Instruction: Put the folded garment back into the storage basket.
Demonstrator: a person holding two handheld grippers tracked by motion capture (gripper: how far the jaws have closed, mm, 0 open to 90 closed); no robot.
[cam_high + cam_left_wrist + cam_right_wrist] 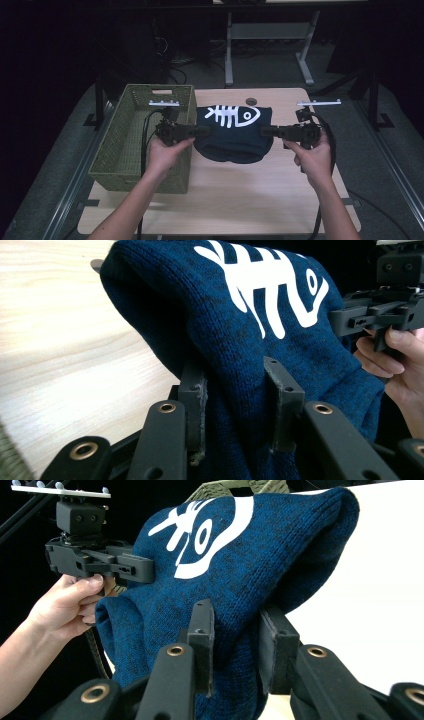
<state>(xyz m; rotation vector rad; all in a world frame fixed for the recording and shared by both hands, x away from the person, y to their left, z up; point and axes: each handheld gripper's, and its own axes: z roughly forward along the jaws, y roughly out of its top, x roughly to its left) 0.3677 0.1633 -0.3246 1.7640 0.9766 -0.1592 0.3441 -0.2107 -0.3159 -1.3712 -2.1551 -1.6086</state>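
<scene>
Between the left gripper jaws, low in the middle of the left gripper view, sits a thick fold of the navy sweater, and both pads press into the knit from either side, so it's a firm pinch with the jaws held apart only by the cloth. Same story in the right gripper view: the right gripper has its jaws clamped on a bunched edge of the sweater, the fabric rising out of the grip toward the upper right of the frame.

Pulling back to the high view, the left gripper bites the sweater at its left edge and the right gripper bites its right edge, jaws pointing at each other, the cloth slung between them in the middle of the picture. The white fishbone print faces up, and the lower part sags into a rounded belly toward the table.

Left hand and right hand wrap the handles. A green basket stands at left, just beside the left gripper.
</scene>
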